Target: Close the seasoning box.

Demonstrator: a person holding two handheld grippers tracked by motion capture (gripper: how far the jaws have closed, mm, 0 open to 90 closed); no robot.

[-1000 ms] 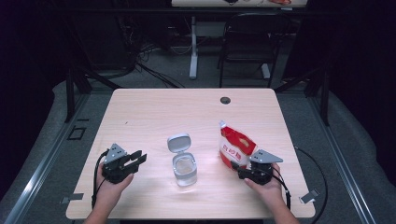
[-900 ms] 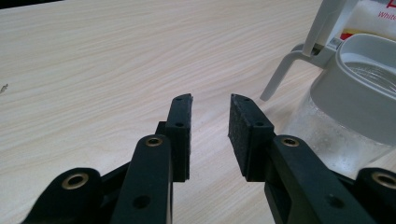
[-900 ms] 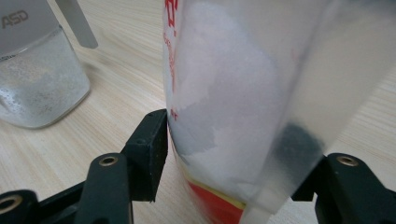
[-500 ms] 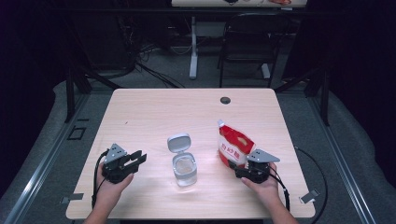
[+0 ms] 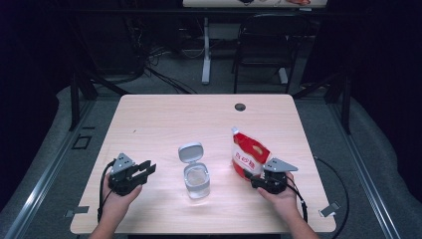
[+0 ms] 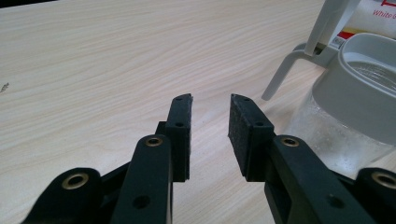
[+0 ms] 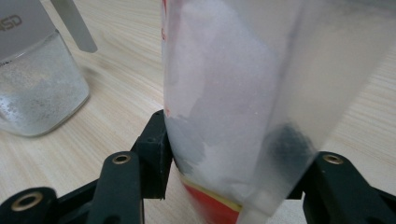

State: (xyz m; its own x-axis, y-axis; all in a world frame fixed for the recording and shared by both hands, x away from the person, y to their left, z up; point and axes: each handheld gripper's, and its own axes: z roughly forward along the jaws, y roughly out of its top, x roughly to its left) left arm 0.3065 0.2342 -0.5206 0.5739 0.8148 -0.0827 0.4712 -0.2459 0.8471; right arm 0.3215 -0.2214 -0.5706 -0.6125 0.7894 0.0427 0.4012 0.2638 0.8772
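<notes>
A red and white pouch of white grains stands tilted on the table at the right, its clear back close up in the right gripper view. My right gripper holds its lower part between both pads, and the jaws have just been closing on it. A clear jar with a grey rim stands mid-table, its flip lid raised; it is also in the left gripper view and the right gripper view. My left gripper rests left of the jar, jaws apart, nothing between them.
The wooden table has a dark cable hole near its far edge. A chair and a desk leg stand beyond it. Cables trail from both grippers off the near edge.
The pouch's top has tipped slightly to the left in the right gripper. The left gripper and the jar have not moved.
</notes>
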